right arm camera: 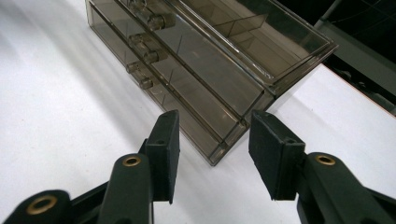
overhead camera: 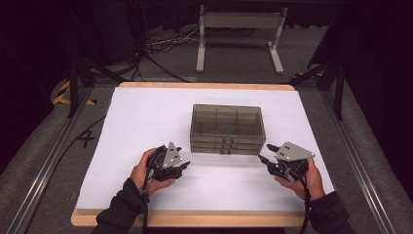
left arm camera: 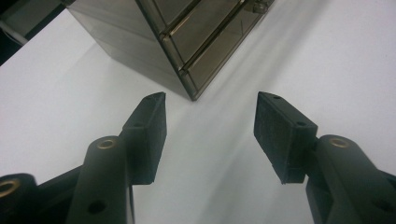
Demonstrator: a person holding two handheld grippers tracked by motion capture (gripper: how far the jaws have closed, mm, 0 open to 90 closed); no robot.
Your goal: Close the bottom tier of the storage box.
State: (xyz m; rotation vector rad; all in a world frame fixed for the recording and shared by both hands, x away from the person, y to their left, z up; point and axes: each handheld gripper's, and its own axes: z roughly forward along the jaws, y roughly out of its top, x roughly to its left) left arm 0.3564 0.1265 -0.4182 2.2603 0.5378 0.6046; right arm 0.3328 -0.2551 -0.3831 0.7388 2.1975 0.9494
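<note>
I have the smoky clear drawer box (overhead camera: 228,129) sitting a little past the middle of the worktop (overhead camera: 146,112), nearer the far edge than the near one, resting flat on the white sheet that covers the top. Its open top tray is split into compartments, and below it the drawer fronts face my side, their small knobs (overhead camera: 225,146) stacked near the middle of the front.

My left claw (overhead camera: 185,164) is held low over the sheet, close off the box's near left corner and apart from it. In the left gripper view its two black jaws stand well apart with only bare white sheet between them, and the box's corner (left arm camera: 192,95) lies just ahead of the gap, untouched.

My right claw (overhead camera: 263,159) is close off the box's near right corner, tips turned in toward it. In the right gripper view its jaws are likewise spread, nothing between the pads; the box's lower corner (right arm camera: 215,158) sits just beyond the gap, and the drawer knobs (right arm camera: 145,56) run away up the front face at the left.

Both hands rest near the worktop's near edge, one on each side of the box.
</note>
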